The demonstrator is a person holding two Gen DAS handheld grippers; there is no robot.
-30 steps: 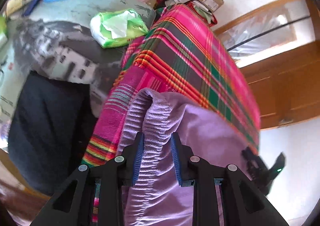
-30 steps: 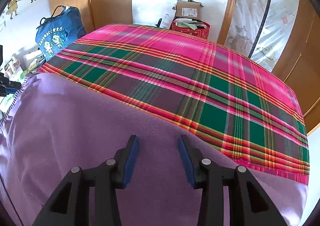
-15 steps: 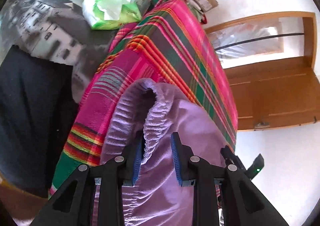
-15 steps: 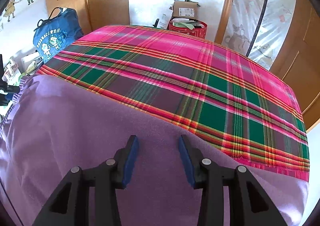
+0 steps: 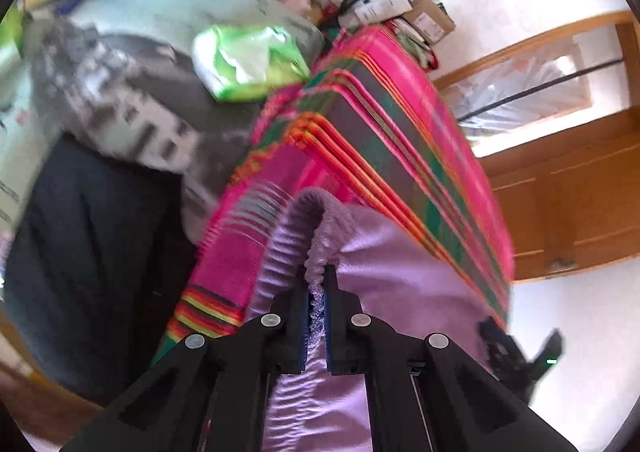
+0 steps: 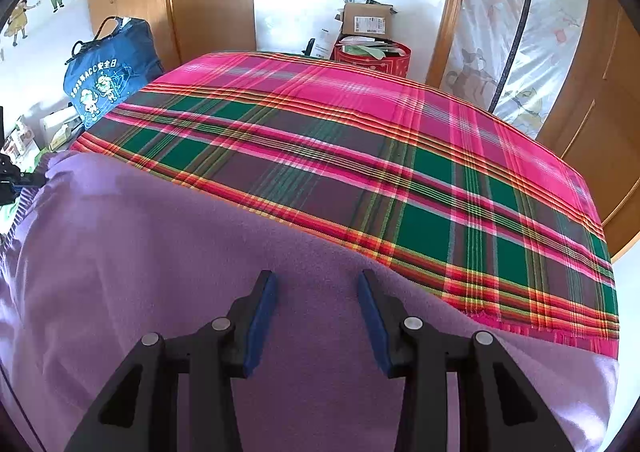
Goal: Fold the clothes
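The left tongs (image 5: 316, 306) are clamped on the gathered, ribbed edge of the soft lilac fleece garment (image 5: 384, 256), which lies over the near part of the pink, green and red plaid cloth (image 6: 360, 156) covering the surface. The right tongs (image 6: 316, 316) stand open just above the garment's flat middle, pinching nothing; whether their tips touch the fleece is hard to tell.

To fold well, the left grip should probably lift only enough to clear the plaid, then carry the edge across evenly, while the right tongs take hold of a matching edge so the cloth does not skew.

Farther off, a crumpled green and white plastic bag (image 5: 252, 60) lies beside the surface, a blue printed tote bag (image 6: 108, 80) stands beyond, and a red round tub (image 6: 372, 58) with a cardboard box (image 6: 366, 20) sits at the far end. None blocks the fold.
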